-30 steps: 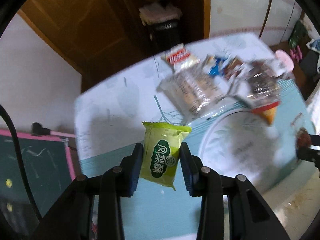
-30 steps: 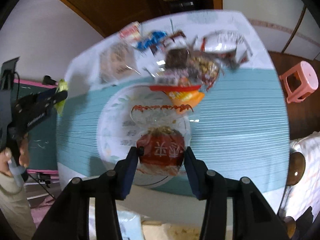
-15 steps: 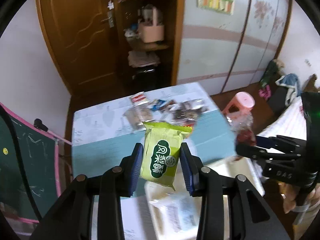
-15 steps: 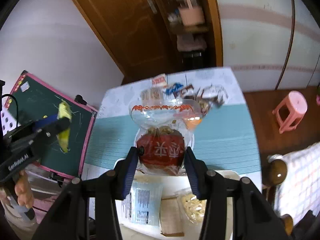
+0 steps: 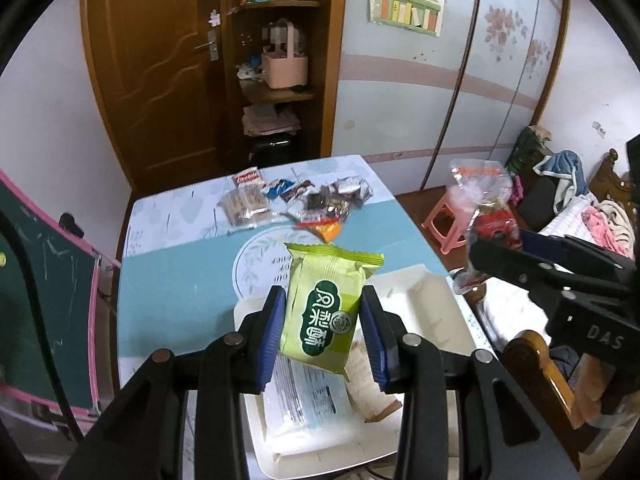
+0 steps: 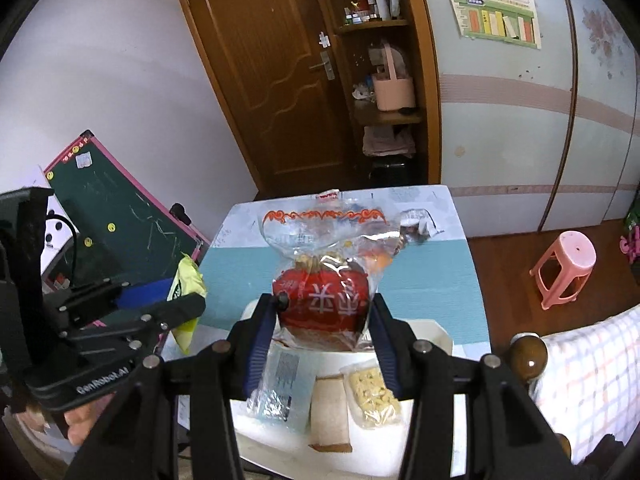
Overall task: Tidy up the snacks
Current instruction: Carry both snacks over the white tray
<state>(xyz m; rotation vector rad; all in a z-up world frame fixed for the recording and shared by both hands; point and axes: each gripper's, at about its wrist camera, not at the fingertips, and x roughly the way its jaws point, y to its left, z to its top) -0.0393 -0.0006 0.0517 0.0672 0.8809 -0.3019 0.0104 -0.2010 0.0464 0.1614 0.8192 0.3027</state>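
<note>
My left gripper (image 5: 323, 330) is shut on a green snack packet (image 5: 326, 312), held upright in the air above a white tray (image 5: 420, 292) at the near end of the table. My right gripper (image 6: 322, 334) is shut on a clear bag with a red label (image 6: 322, 302), also held over the white tray (image 6: 438, 330). In the left wrist view that right gripper (image 5: 486, 248) and its clear bag (image 5: 482, 208) hang at the right. In the right wrist view the left gripper (image 6: 188, 304) with the green packet (image 6: 185, 280) shows at the left.
The tray holds a blue-printed clear packet (image 6: 280, 380), a brown bar (image 6: 330, 412) and a yellow snack pack (image 6: 372, 394). A heap of loose snacks (image 5: 304, 204) lies at the table's far end. A pink stool (image 6: 564, 270) stands right, a chalkboard (image 6: 120, 224) left, a bed post (image 6: 528, 354) near right.
Both grippers rose and drew back from the far snack pile toward the near end of the table, each still holding its packet. The white tray came into view beneath them.
</note>
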